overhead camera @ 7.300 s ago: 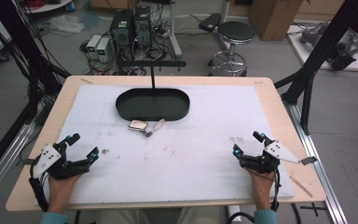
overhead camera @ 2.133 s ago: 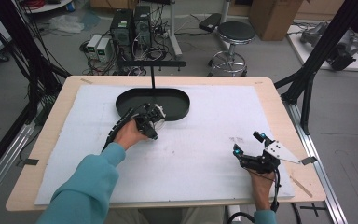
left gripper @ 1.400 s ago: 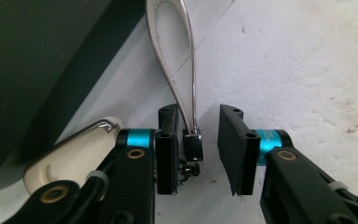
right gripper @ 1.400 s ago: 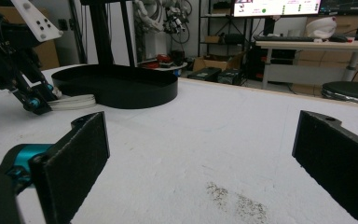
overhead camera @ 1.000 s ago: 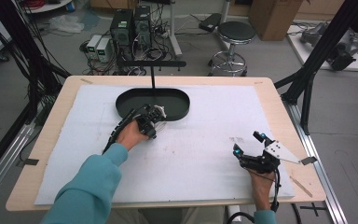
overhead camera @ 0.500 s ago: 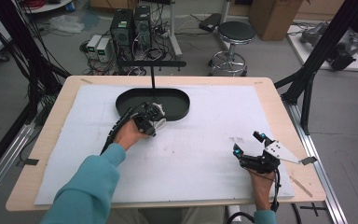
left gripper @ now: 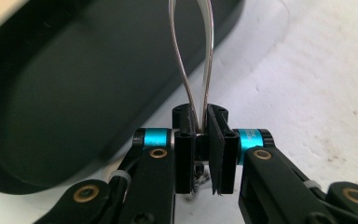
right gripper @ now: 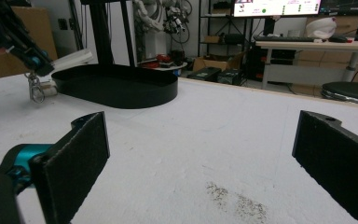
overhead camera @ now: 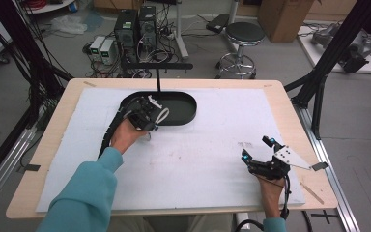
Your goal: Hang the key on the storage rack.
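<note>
On a white-padded table (overhead camera: pixel 198 159) in a cluttered lab, we see our left gripper (left gripper: pixel 204 140) pinched tight on a thin metal loop (left gripper: pixel 196 60) at upper centre, its long axis pointing ahead over the black oval tray (overhead camera: pixel 181 108) just beyond, while our right gripper (right gripper: pixel 200 154) rests wide open and empty at lower right.

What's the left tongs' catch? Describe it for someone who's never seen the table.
Start at the black oval tray at the table's far side. At its near rim, the left tongs pinch a thin clear strap loop. It is glossy and see-through against the matte black tray and white mat.
</note>
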Motion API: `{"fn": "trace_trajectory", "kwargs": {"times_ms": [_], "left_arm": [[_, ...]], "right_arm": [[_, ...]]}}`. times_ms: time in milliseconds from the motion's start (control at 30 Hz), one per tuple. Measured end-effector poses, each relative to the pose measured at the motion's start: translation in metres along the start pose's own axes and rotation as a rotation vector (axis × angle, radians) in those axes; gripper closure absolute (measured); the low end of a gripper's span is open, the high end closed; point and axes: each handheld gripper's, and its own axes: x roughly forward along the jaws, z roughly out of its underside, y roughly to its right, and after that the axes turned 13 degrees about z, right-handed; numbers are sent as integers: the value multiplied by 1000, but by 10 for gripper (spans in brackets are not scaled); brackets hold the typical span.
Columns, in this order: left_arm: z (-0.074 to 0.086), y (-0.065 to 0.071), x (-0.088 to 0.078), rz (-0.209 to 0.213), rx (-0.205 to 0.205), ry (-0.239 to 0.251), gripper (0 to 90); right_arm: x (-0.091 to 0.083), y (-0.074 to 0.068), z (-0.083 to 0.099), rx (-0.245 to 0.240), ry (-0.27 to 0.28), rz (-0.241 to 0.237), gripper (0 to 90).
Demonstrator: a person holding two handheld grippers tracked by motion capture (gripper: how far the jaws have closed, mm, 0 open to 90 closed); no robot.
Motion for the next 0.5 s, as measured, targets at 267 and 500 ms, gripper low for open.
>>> {"fn": "trace_trajectory", "kwargs": {"times_ms": [267,500], "left_arm": [[1,-7,-18,-41,-1,125,819],[4,-15,-35,-65,-14,255,819]], "right_arm": [[0,0,0,2,-1,0,30],[0,0,0,-5,3,0,31]]}}
